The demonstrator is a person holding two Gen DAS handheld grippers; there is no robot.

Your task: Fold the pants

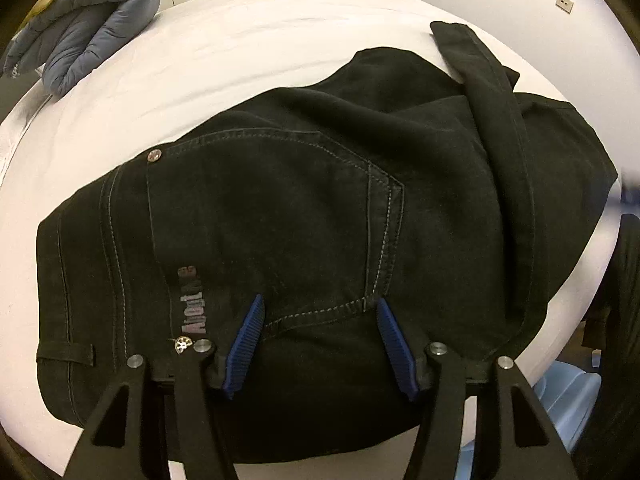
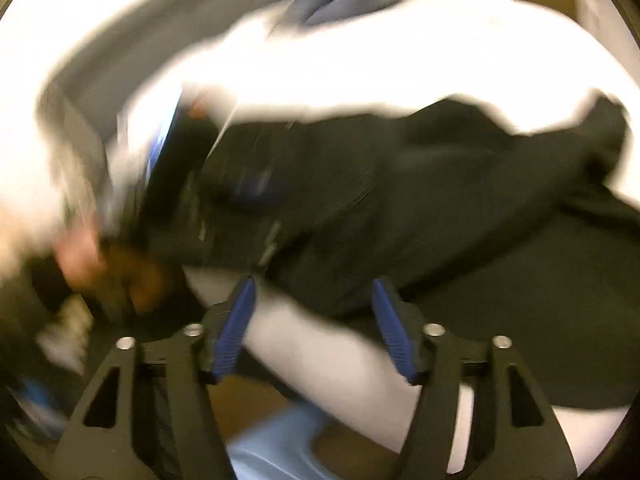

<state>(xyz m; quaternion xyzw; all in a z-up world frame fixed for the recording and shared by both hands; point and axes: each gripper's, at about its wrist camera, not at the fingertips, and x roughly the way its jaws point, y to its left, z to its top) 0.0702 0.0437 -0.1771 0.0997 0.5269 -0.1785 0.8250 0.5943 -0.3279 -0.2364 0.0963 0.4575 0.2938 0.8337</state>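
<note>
Your white bed (image 1: pixel 248 40) fills most of the left wrist view; it's a sheet-covered surface with a few creases. The black jeans (image 1: pixel 304 208) lie on it in a folded bundle near the front edge, back pocket (image 1: pixel 272 216) facing up. One leg end (image 1: pixel 476 64) is flopped loosely over the top right of the bundle, and part of the fabric hangs past the bed edge at right.

A grey-blue quilted garment (image 1: pixel 92 28) sits folded at the far left corner, well apart from the jeans.

Pocket print beside the seam: grey lettering (image 1: pixel 188 300), running sideways. I can't read it reliably. There's a copper rivet (image 1: pixel 154 156) at the pocket's upper corner and a small wheel-shaped metal stud (image 1: pixel 181 345) below the lettering.

Your left hand-held gripper (image 1: pixel 320 340): jaws stand apart over the pocket's lower edge, blue pads clear of the denim, nothing gripped.

The right wrist view is heavily motion-blurred. Your right hand-held gripper (image 2: pixel 314 326): jaws parted, nothing between the pads; behind the gap you see the white bed edge and the rim of the jeans (image 2: pixel 440 208). The left hand-held gripper shows there as a dark smear with a blue streak at left, a blurred hand (image 2: pixel 80 256) beneath it. Pale blue object (image 2: pixel 272 440) on the floor below, unidentifiable.
</note>
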